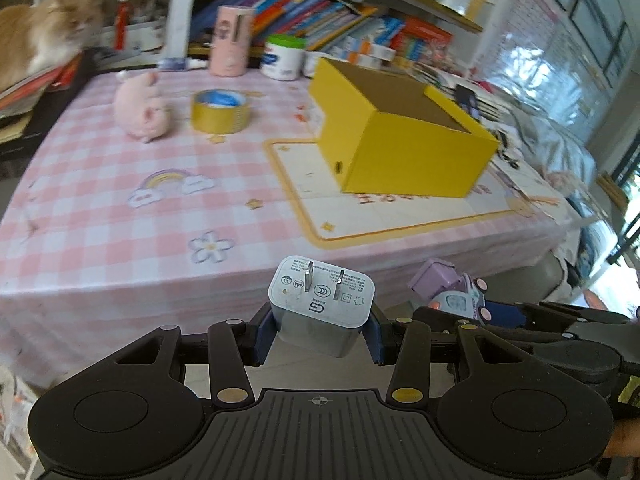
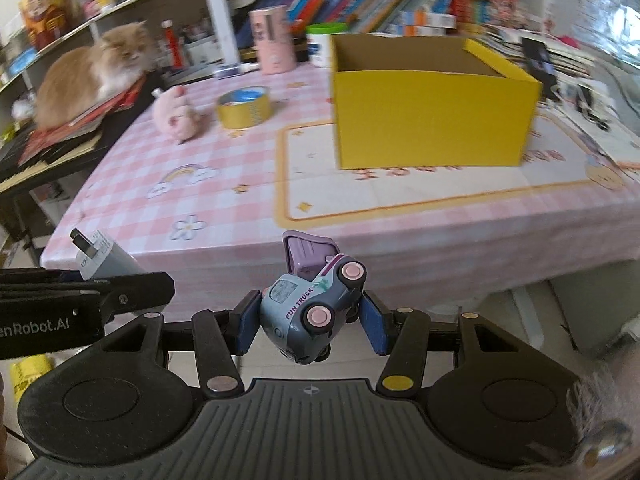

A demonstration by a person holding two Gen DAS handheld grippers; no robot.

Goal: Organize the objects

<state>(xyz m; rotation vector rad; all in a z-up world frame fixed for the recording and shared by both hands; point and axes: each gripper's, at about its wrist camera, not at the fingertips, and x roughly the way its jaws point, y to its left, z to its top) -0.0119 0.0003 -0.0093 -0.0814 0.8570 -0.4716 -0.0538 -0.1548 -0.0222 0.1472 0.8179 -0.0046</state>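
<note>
Left gripper [image 1: 318, 330] clamped on a white charger [image 1: 322, 300], prongs pointing forward, held off the near edge of the table [image 1: 120, 208]; right gripper [image 2: 308, 322] clamped on a blue toy truck [image 2: 314, 308] tipped on its side with pink wheels facing up, also short of the table edge and just beside the charger. Farther back on the pink checked cloth: an open yellow box [image 2: 432, 120] on a mat, a tape roll [image 2: 244, 110], a pink plush [image 2: 176, 118], and an orange cat [image 2: 92, 76] lying on books at the left.
</note>
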